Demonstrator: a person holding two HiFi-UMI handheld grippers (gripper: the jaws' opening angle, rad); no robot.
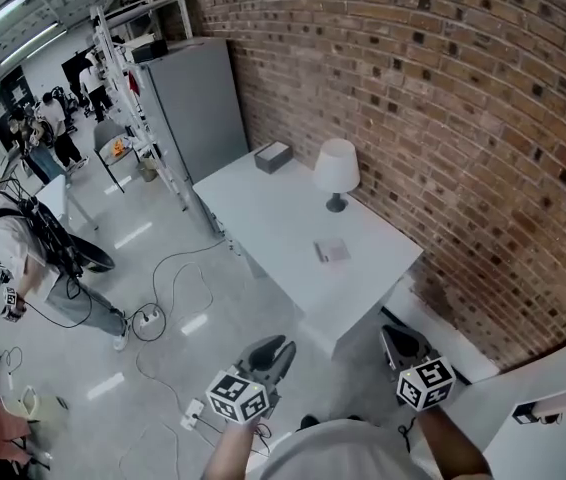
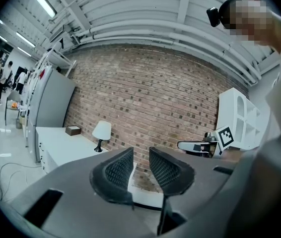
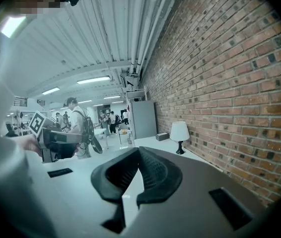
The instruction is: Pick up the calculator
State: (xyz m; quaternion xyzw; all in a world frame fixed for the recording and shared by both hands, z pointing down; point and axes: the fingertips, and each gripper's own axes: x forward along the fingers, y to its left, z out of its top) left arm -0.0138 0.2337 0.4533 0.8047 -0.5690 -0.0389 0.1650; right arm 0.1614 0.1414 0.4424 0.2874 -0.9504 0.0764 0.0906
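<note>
left gripper [image 1: 269,354] spread, empty | right gripper [image 1: 404,345] pressed together | calculator [image 1: 331,251] flat on table [image 1: 263,213], 12 o'clock, well apart | risk: right jaws arrive unopened and likely shove it

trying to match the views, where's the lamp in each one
Head view: lamp, upper centre.
Left gripper view: lamp, left of centre, above the left jaw.
Right gripper view: lamp, right of centre, up and right of the jaws.
Shared landmark: box, left of the lamp in all three.
</note>
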